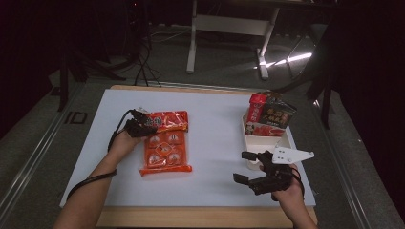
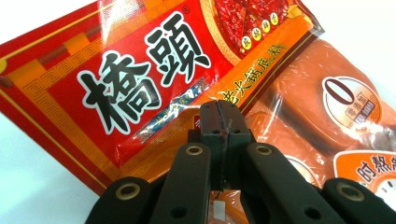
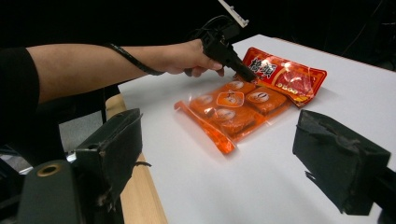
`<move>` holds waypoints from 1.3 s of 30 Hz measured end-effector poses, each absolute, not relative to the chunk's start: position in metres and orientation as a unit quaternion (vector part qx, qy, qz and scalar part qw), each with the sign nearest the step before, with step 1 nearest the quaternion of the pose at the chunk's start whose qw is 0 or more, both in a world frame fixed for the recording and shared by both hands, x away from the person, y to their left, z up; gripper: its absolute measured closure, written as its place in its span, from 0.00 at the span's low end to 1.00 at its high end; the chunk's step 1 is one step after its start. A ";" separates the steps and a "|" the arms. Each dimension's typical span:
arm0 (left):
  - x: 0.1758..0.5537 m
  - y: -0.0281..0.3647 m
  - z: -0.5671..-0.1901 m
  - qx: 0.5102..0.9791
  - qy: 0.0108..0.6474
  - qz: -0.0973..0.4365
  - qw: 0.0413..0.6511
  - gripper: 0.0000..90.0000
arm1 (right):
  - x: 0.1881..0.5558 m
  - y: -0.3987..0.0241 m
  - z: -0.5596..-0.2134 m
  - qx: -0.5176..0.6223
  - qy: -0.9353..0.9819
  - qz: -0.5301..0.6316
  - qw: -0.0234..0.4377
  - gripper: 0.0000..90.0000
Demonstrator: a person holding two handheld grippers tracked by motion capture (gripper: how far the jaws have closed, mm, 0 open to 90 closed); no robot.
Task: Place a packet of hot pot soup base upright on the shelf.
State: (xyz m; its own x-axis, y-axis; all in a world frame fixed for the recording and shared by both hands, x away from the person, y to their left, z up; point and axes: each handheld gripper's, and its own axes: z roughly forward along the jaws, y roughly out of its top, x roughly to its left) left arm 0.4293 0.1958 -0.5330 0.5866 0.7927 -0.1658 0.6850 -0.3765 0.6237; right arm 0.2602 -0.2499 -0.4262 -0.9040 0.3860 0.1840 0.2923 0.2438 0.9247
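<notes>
A red packet with large black characters [image 1: 169,120] [image 2: 140,79] [image 3: 285,74] lies across the far end of an orange clear pack of several sauce blocks [image 1: 165,152] [image 2: 327,107] [image 3: 233,107] on the white table. My left gripper [image 1: 143,126] [image 2: 219,121] has its jaws pressed together on the near edge of the red packet; the right gripper view has that gripper [image 3: 245,72] at the packet's corner. My right gripper [image 1: 242,166] [image 3: 219,154] hovers open near the table's front right, nothing between its jaws.
A white tray [image 1: 267,142] stands at the right, holding a red carton [image 1: 256,107] and a dark packet [image 1: 279,114] upright at its far end. The table's wooden front edge [image 1: 200,217] runs along the bottom. Bare white table [image 1: 215,143] lies between the pack and tray.
</notes>
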 end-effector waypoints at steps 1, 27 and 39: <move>0.427 0.195 -0.533 0.827 0.445 0.077 0.335 1.00 | 0.260 -0.250 -0.426 0.215 0.788 0.576 0.040 0.17; 0.417 0.183 -0.532 0.837 0.417 0.089 0.341 1.00 | 0.262 -0.249 -0.428 0.218 0.789 0.573 0.039 0.17; 0.405 0.166 -0.529 0.850 0.393 0.072 0.344 1.00 | 0.262 -0.248 -0.428 0.216 0.790 0.572 0.038 0.17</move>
